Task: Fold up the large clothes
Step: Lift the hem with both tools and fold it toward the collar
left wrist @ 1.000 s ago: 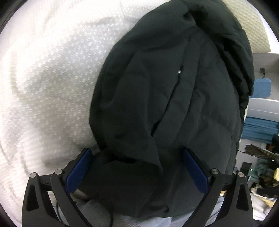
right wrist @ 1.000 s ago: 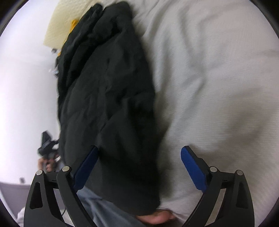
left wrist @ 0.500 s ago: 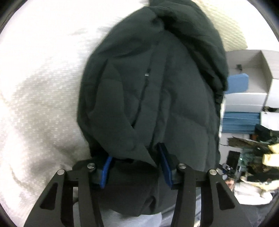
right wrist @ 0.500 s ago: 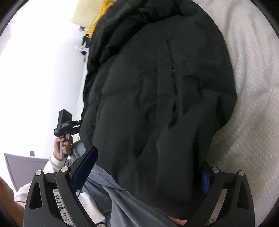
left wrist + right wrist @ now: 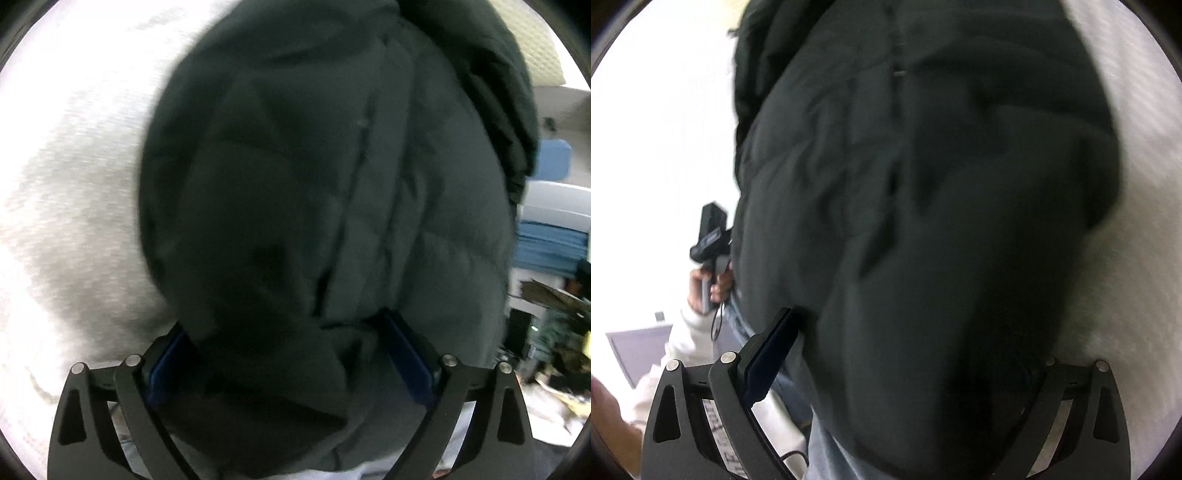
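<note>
Handling a bulky padded jacket: grip notes

Jacket (image 5: 332, 206): dark, quilted, puffy. It lies lengthwise on the white bed (image 5: 74, 184), near hem at the bed edge against the person's jeans (image 5: 827, 454), hood end far away.

Left tongs (image 5: 291, 365): jaws opening, near hem bunched between them. The blue pads (image 5: 406, 354) sit beside the fabric and don't seem to be pressing it, so I read it as released.

Right tongs (image 5: 905, 354): spread wide around the same hem from the other side. One finger is buried under fabric, so I can't tell if it's pinching.

Handling, my guess:
- Soft, no stiffness; folds will spring back from trapped air, so press them flat.
- Light for its size but bulky; a one-corner lift will sag and drag.
- Shell looks smooth, probably slippery, so a shallow pinch will slide off.
- Grab at hem corners or a seam, with both layers deep in the jaws. Avoid the puffy mid-panel.
</note>
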A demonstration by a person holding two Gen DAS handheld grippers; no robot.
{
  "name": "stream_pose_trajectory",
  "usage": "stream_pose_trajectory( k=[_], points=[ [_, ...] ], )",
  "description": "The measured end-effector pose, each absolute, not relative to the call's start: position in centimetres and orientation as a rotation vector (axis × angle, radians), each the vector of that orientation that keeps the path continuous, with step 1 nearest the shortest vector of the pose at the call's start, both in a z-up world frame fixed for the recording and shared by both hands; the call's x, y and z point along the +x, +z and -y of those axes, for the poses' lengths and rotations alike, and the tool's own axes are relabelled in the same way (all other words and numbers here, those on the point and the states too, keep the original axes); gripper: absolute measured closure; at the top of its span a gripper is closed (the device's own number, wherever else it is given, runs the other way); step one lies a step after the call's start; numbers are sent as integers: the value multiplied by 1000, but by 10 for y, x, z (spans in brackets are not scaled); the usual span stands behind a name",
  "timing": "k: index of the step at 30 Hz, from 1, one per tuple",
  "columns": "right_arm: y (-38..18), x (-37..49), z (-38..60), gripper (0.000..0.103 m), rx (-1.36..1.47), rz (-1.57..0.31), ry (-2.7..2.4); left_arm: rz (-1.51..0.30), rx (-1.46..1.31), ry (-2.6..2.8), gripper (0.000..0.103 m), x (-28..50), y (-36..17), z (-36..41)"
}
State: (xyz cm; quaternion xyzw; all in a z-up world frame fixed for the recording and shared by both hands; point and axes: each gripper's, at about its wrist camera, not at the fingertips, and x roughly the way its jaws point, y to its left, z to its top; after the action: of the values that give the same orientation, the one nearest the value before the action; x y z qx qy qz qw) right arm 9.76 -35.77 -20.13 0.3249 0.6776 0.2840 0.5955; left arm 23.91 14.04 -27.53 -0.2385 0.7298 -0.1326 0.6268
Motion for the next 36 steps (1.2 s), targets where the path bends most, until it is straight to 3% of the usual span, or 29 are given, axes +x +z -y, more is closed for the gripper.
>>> stream_pose_trajectory(
  k=[3,5,7,9,12,15,27,36],
  points=[
    [-195,98,353,4,737,-1546,714,-1642,-563,-434,9,238,-263,-130],
    [-186,98,349,8,700,-1517,744,-1609,-555,-504,21,235,-253,-124],
    [-176,97,343,26,643,-1489,766,-1565,-559,-562,35,233,-241,-118],
    [-163,96,339,48,582,-1454,775,-1510,-563,-612,60,229,-228,-117],
    [-145,94,334,80,522,-1398,736,-1432,-602,-635,86,226,-210,-121],
    [-121,91,326,91,443,-1327,685,-1347,-651,-642,91,224,-198,-132],
    [-5,54,343,96,476,-986,560,-1092,-769,-672,97,188,-109,-201],
    [29,-17,351,96,554,-886,561,-1050,-749,-691,97,121,-44,-229]
  ],
)
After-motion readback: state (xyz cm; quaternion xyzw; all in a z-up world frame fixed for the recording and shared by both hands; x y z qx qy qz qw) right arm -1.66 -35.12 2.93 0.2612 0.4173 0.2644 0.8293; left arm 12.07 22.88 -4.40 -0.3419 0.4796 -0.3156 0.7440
